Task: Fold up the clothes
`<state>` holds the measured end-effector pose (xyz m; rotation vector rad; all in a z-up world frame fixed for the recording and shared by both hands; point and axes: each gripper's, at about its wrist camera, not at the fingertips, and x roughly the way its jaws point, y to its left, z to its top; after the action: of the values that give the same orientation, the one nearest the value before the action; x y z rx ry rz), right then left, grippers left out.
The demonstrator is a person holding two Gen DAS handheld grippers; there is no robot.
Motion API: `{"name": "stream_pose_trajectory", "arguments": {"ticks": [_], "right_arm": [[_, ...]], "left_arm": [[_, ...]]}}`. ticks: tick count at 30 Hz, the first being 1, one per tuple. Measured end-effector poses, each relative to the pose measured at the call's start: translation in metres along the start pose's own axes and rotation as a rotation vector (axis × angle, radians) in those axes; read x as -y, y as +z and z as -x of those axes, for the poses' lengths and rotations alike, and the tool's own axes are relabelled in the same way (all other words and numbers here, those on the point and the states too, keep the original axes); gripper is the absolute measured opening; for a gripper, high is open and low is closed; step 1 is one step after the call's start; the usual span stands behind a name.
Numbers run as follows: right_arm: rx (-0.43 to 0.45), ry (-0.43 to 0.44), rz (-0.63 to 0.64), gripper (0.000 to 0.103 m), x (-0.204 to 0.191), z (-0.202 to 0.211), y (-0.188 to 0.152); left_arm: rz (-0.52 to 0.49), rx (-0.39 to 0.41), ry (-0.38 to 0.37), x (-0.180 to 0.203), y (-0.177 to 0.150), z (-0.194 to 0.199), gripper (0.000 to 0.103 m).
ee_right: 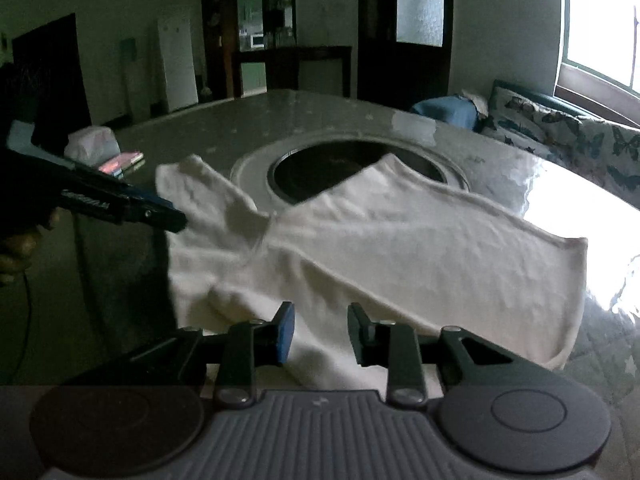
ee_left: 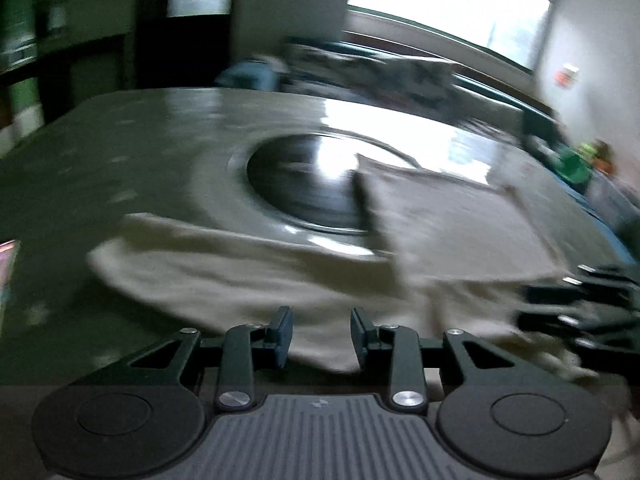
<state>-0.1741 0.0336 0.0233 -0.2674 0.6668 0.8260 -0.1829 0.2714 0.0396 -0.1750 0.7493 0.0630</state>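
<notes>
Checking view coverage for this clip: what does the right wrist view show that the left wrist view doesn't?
Only the right wrist view: a white tissue pack, stacked books and the left gripper seen from the side.
Only the left wrist view: the right gripper at the edge, blurred.
Both: the white cloth garment spread on the grey table, overlapping its dark round inset.
</notes>
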Motion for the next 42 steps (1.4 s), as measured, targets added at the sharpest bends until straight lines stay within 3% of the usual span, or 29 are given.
{"name": "stream_pose_trajectory", "arguments": {"ticks": [5,9,23,26,28,33,42], "right_arm": [[-0.043,0.026,0.014,0.035,-0.008,-0.018,-0.003],[-0.029,0.021,0.003,0.036,-0.006,-0.013,-0.001],[-0.015,-0.005,-0.011,0.037,0.0,0.0,-0.005],[-0.011,-0.008,-0.016,0.037,0.001,0.003,-0.006],[-0.006,-0.016,-0.021,0.037,0.002,0.006,-0.008],[0.009,-0.032,-0.041,0.038,0.008,0.016,-0.01],[0.058,-0.074,-0.111,0.038,0.027,0.036,-0.01]], "left_arm": [[0.107,0.048,0.198,-0.044,0.004,-0.001,0.037],[0.167,0.048,0.272,-0.07,0.008,-0.006,0.043],[0.252,0.03,0.328,-0.089,0.022,-0.037,0.041],[0.244,0.03,0.342,-0.086,0.026,-0.041,0.021],[0.251,0.033,0.335,-0.084,0.029,-0.042,0.01],[0.248,0.087,0.272,-0.066,0.038,-0.029,0.005],[0.103,0.229,-0.018,0.018,0.056,0.015,0.005]]}}
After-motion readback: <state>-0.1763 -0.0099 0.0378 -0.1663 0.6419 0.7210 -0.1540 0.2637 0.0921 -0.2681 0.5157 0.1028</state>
